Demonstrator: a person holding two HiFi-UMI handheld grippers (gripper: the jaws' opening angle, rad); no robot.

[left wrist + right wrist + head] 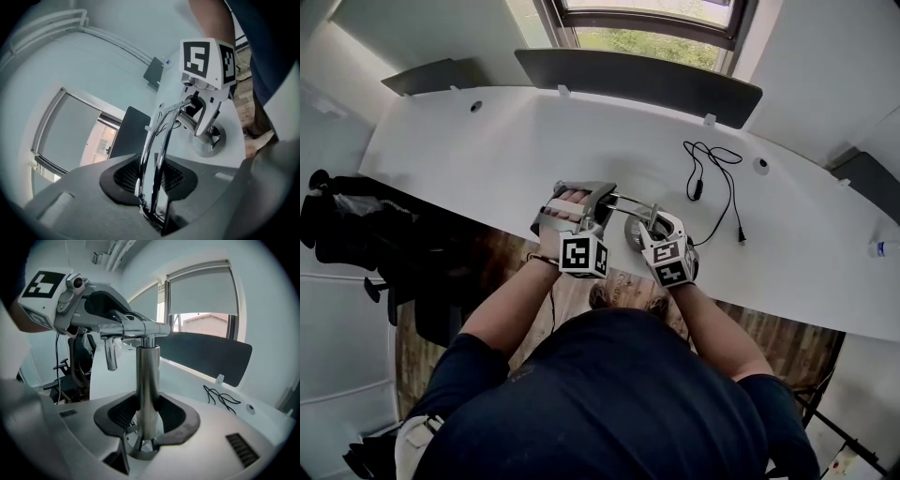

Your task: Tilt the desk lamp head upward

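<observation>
So the desk lamp (637,227) sits at the tabletop's (487,159) near edge, about midway along. The left gripper (151,180) is clamped on its chrome arm (157,136) and the right gripper (147,418) is pinning the post (147,376). Chrome's slick though, so the arm could slip out mid-tilt, or the base (206,146) could skid off the edge.

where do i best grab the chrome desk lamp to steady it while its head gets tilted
The upright round chrome post just above the round base, coming from the white desk's near side: it stands straight and vertical, slim enough for the pads. The right gripper is clamped there.
</observation>
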